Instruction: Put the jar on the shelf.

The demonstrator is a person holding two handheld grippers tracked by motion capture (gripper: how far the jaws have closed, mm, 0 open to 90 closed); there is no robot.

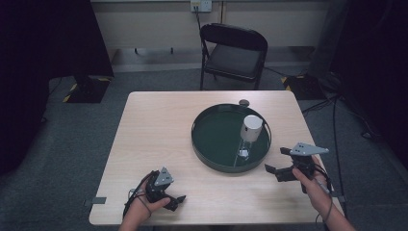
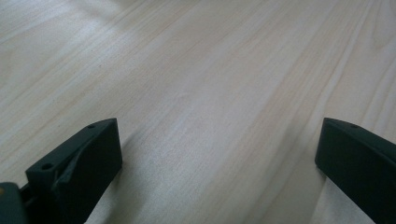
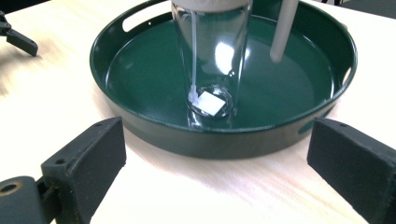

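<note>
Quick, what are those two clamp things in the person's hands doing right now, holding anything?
Left hand-held gripper: open, holding nothing, over bare table.
Right hand-held gripper: open, holding nothing, facing the green tray.

**Both grippers low in frame, jaws spread**

In the high view my left hand (image 1: 146, 204) comes in at the bottom left of the frame, wrapped around the left gripper (image 1: 177, 199), whose jaws point toward the right edge. My right hand (image 1: 308, 185) enters at the lower right, forearm angling up from the bottom edge, holding the right gripper (image 1: 278, 161) with its jaws aimed left. In the left gripper view I see the two black jaws set wide apart at the bottom corners. The right gripper view shows the same wide spread.
</note>
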